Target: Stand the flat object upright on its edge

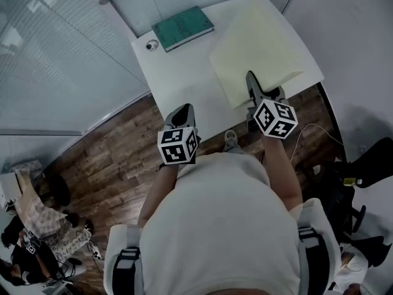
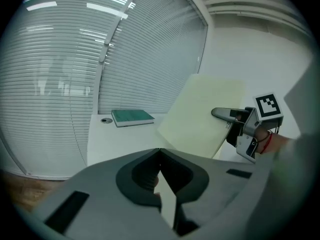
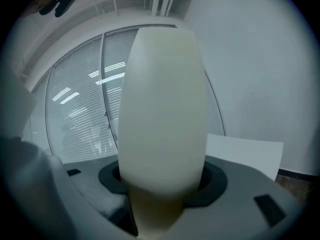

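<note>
Two hand-held grippers share the work unevenly. The right hand-held gripper (image 1: 255, 85) is clamped on the near edge of the flat object (image 1: 258, 42), one jaw showing on top of it and the other hidden beneath. In the right gripper view the cream panel (image 3: 162, 109) fills the gap between the jaws. Gripping at the rim looks deliberate, since it gives leverage to swing the sheet up about its far side.

From the left gripper view the flat object (image 2: 200, 114) is already tilted, high on the side where the right hand-held gripper (image 2: 220, 115) pinches it. Its lower left edge is down near the tabletop (image 2: 115, 139), but I cannot tell whether that edge touches. The left hand-held gripper (image 1: 182, 110) hangs over the near edge of the tabletop (image 1: 178, 85) with its jaws closed tip to tip on nothing (image 2: 160, 151). It is probably kept free to steady the panel once it stands.

The panel is pale cream, matte and rectangular, thick enough to show a shaded side face. It looks stiff and does not sag, much like foam board. The tabletop is smooth white laminate. A green hardback book (image 1: 183, 27) lies flat at the far corner beside a small round grommet (image 1: 151, 45), well clear of the panel.
</note>
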Tool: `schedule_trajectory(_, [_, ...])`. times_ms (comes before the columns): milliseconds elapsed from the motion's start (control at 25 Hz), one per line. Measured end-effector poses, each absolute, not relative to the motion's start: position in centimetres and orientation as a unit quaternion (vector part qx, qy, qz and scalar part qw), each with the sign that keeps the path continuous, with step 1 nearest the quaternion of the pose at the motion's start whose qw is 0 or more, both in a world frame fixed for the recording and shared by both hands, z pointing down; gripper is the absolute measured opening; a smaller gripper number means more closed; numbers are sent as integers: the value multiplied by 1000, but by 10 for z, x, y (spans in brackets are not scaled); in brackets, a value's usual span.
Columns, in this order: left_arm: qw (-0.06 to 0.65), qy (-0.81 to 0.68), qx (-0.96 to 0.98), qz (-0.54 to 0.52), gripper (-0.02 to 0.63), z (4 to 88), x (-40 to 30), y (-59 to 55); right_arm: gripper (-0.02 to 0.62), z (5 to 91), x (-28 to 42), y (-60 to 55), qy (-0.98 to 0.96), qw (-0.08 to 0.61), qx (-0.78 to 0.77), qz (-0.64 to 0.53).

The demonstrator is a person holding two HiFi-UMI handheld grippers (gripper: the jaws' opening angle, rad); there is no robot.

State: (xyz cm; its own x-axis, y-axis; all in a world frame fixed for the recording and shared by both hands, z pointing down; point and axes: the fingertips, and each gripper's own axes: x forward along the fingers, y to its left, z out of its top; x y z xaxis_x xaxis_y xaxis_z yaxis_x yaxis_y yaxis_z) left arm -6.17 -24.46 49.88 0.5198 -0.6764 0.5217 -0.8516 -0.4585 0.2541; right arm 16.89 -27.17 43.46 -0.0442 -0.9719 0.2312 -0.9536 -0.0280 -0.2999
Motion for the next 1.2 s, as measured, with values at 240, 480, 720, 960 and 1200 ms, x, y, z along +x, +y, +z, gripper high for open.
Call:
schedule_trajectory(240, [254, -476, 824, 174, 19, 496, -52, -257, 267, 433, 179, -301, 711, 0, -680, -177])
schedule_trajectory(480, [259, -499, 810, 170, 19, 496, -41, -271, 267, 434, 190, -333, 725, -30, -670, -156])
schedule_trajectory(720, [267, -521, 794, 163, 19, 498, -32, -285, 268, 437, 197, -363, 739, -66, -658, -124])
schedule_trajectory(960, [278, -543, 778, 152, 20, 499, -27, -294, 268, 443, 204, -386, 745, -93, -652, -106])
schedule_trajectory(1200, [284, -562, 763, 146, 20, 504, -27, -301, 268, 449, 206, -407, 751, -108, -646, -86])
